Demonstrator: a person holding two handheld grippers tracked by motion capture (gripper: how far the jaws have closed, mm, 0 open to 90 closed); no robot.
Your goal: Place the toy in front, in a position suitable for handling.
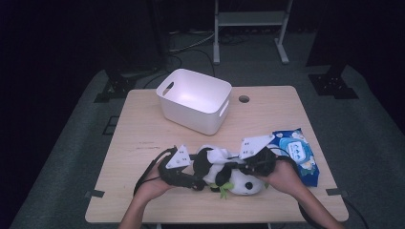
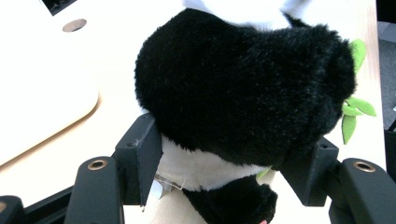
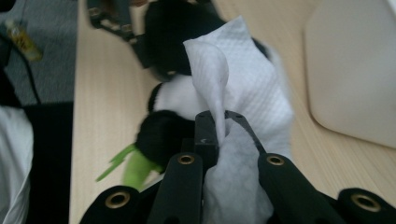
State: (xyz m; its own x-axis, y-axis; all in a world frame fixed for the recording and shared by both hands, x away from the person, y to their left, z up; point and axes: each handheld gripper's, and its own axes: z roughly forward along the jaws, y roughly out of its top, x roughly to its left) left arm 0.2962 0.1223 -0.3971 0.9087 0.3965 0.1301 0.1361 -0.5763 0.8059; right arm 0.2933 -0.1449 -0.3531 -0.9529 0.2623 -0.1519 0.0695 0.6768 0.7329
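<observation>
A black-and-white panda plush (image 1: 241, 183) with green leaves lies near the table's front edge. My left gripper (image 1: 198, 183) comes in from the left and is shut on the plush. In the left gripper view its two jaws press on either side of the panda's (image 2: 243, 88) body, and the left gripper (image 2: 231, 154) holds it just above the wood. My right gripper (image 1: 234, 167) is shut on a white wipe (image 1: 220, 155) that lies over the plush. In the right gripper view the wipe (image 3: 243, 79) is pinched between the tips of the right gripper (image 3: 219, 121).
A white plastic bin (image 1: 165, 90) stands empty at the back middle of the table. A blue pack of wet wipes (image 1: 297, 152) lies to the right of my right hand. A small round hole (image 1: 244, 99) sits in the tabletop beside the bin.
</observation>
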